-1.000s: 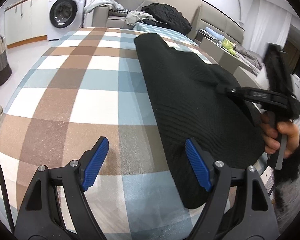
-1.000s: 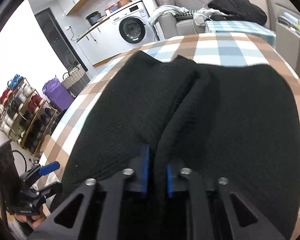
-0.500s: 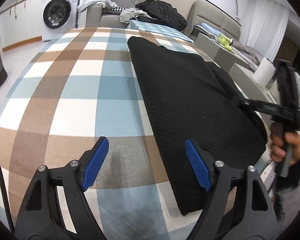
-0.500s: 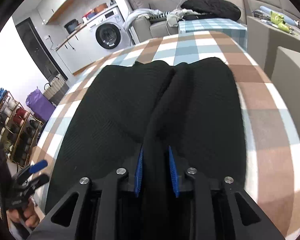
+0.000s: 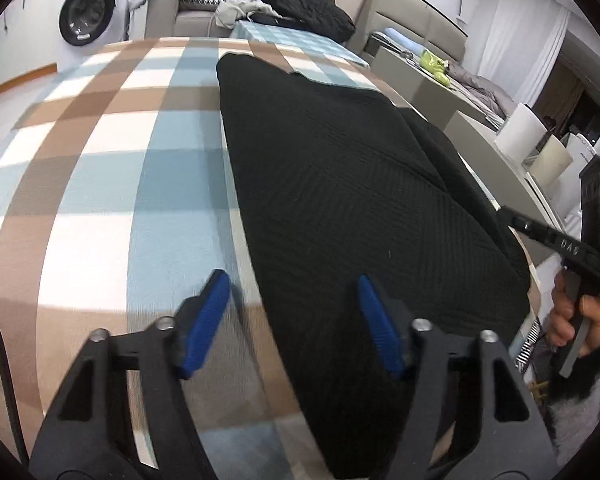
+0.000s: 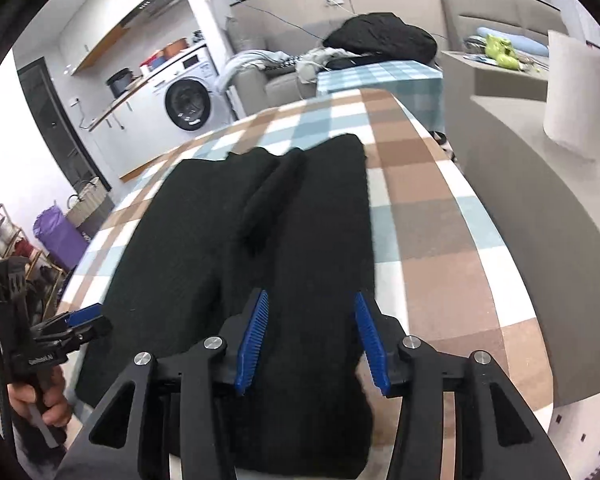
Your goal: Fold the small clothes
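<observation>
Black garment [image 5: 360, 200] lies flat on checked tablecloth [image 5: 100, 160].

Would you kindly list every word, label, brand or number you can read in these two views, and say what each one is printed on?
"DAS", partly legible white lettering, probably cut off: on the arm of the right tongs, seen from the left wrist.
Small white lettering on the body of the left tongs, seen from the right wrist: too blurred to read.
Panel markings and door sticker on the washing machine: too small to read.
Nothing readable on the black garment or checked tablecloth.
</observation>
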Motion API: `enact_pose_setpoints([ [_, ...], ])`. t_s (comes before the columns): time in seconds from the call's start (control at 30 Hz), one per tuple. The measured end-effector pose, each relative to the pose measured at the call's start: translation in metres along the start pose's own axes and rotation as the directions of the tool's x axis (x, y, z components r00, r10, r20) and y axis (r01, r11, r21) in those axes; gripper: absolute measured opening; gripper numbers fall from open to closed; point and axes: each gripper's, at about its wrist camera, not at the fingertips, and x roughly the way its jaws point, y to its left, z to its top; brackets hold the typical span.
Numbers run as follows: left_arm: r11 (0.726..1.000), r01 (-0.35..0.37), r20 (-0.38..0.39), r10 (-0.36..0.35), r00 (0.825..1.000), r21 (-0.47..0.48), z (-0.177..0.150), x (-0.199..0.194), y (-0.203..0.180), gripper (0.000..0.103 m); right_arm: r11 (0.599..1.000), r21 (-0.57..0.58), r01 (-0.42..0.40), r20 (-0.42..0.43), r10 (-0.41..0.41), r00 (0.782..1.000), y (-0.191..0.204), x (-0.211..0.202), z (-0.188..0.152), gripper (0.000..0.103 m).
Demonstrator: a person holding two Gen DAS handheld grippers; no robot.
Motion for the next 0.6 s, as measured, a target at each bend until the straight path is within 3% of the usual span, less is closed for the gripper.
enact_pose_setpoints([
  [0.07,1.000,0.017,-0.010,-0.017,1.000,-0.004,0.005,0.006,-0.002,0.034,1.000,0.005,-0.007,-0.023,0.007,1.000,-0.002,0.010,0.000,0.044],
  [0.1,1.000,0.009,-0.006,-0.009,1.000,-0.004,0.006,0.007,-0.002,0.022,1.000,0.000,-0.005,-0.032,0.005,0.999,-0.002,0.014,0.000,0.035],
  [0.13,1.000,0.000,0.000,0.000,1.000,0.003,0.008,0.006,-0.005,0.019,1.000,-0.006,-0.005,-0.041,0.005,0.999,-0.001,0.017,-0.002,0.027],
  [0.2,1.000,-0.020,0.012,0.019,1.000,0.012,0.009,0.003,-0.006,0.012,1.000,-0.024,-0.011,-0.046,0.010,0.999,0.006,0.021,-0.003,0.021],
  [0.4,0.998,-0.060,0.045,0.059,0.997,0.020,0.001,-0.016,0.013,0.008,0.998,-0.058,-0.033,-0.070,0.029,0.997,0.031,0.027,-0.003,0.019],
  [0.6,0.988,-0.153,0.077,0.153,0.985,-0.006,-0.005,-0.042,0.049,0.008,0.988,-0.126,-0.088,-0.094,0.076,0.993,0.076,0.037,-0.012,0.019],
])
